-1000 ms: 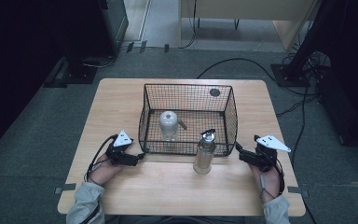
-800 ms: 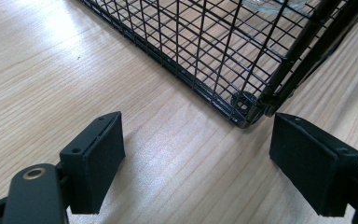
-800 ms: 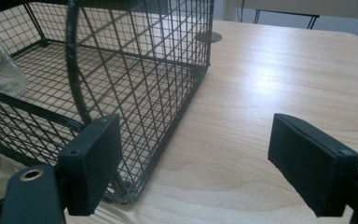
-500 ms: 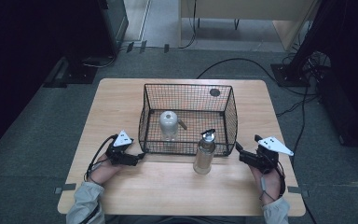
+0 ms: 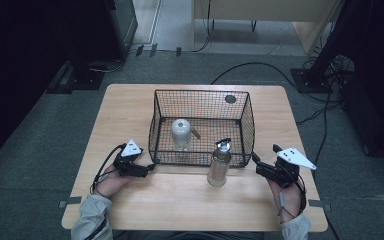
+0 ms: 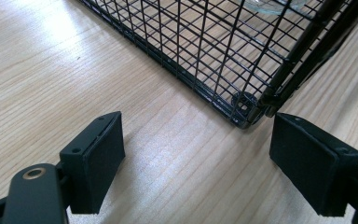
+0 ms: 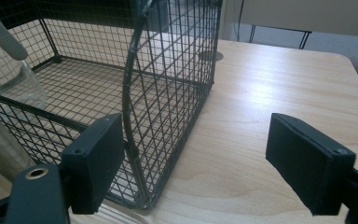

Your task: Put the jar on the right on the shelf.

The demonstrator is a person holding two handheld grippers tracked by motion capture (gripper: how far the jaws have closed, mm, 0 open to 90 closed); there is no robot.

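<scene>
- A wooden desk (image 5: 130,115) stood on a grey floor, and a black wire basket (image 5: 202,97) sat on the middle of it, a bit toward the far edge.
- A small clear bottle with a white cap (image 5: 181,132) stood inside the basket, near its front wall.
- A taller bottle with a silver top (image 5: 219,162) stood on the desk outside the basket, right up against its front wall, toward the basket's front right corner.
- The left gripper (image 5: 150,168) was down low by the basket's front left corner. Its jaws were wide apart and held nothing. In the left gripper view that corner of the basket (image 6: 249,105) sat between the two pads, a little way off.
- The right gripper (image 5: 254,157) was just beside the basket's front right corner, near the desk's right edge. Its jaws were wide apart too, and empty.
- In the right gripper view the basket's side wall (image 7: 168,93) rose close to one pad (image 7: 95,161), and the tall bottle (image 7: 4,93) showed through the wire.
</scene>
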